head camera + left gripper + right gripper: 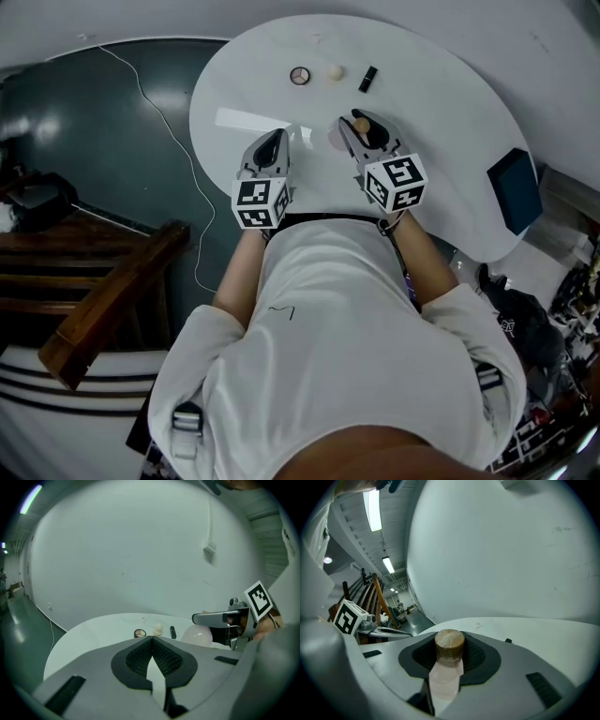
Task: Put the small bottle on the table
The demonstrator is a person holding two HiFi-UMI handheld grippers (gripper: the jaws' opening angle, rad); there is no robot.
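Observation:
A small bottle (446, 674) with a pale pink body and a round wooden cap (450, 642) stands upright between the pads of my right gripper (450, 658), which is shut on it. In the head view the right gripper (363, 127) holds the bottle (360, 124) over the near part of the white round table (441, 112). My left gripper (273, 141) hovers beside it to the left, shut and empty. In the left gripper view its pads (140, 656) meet at the tip, and the bottle (198, 634) shows to the right.
At the table's far side lie a small round compact (299, 76), a cream egg-shaped piece (335, 71) and a short black tube (367, 79). A dark blue box (515, 185) sits at the right edge. A wooden stair rail (112, 300) is on the left.

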